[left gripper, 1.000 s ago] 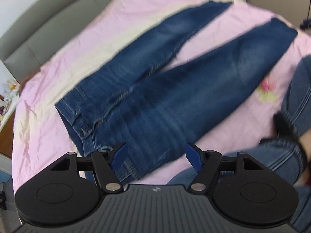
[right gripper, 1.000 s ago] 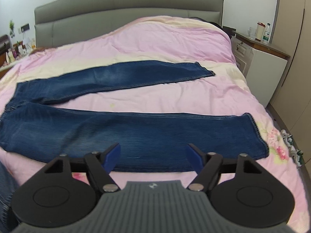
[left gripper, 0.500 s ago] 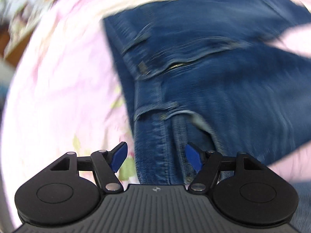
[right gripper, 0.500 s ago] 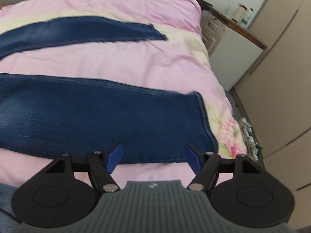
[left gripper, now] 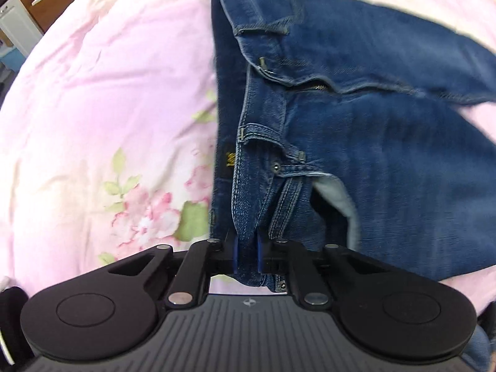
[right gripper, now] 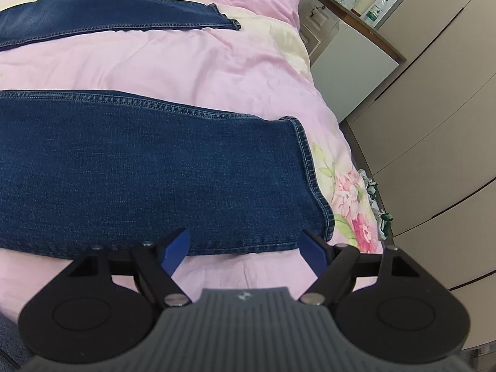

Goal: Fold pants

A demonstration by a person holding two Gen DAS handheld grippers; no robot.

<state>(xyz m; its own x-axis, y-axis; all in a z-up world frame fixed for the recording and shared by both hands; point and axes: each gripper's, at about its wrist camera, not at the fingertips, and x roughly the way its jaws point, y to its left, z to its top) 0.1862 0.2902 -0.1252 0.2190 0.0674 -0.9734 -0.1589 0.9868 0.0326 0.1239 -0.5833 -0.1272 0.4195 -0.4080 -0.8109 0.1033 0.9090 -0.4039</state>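
Blue jeans (left gripper: 387,142) lie spread on a pink floral bedspread (left gripper: 102,108). My left gripper (left gripper: 246,257) is shut on the waistband at its near corner, with denim pinched between the blue pads. In the right wrist view the near leg (right gripper: 155,170) lies flat with its hem (right gripper: 310,173) at the right, and the far leg (right gripper: 108,15) lies behind it. My right gripper (right gripper: 246,249) is open and empty, just above the near edge of the near leg, close to the hem.
The bed's right edge (right gripper: 356,167) drops off beside a beige wardrobe (right gripper: 434,124). A white nightstand (right gripper: 350,59) with bottles stands at the back right. Furniture (left gripper: 18,21) shows past the bed's far left.
My left gripper closed on the waistband corner after moving down to it. My right gripper dropped lower and closer to the hem end of the near leg, staying open.
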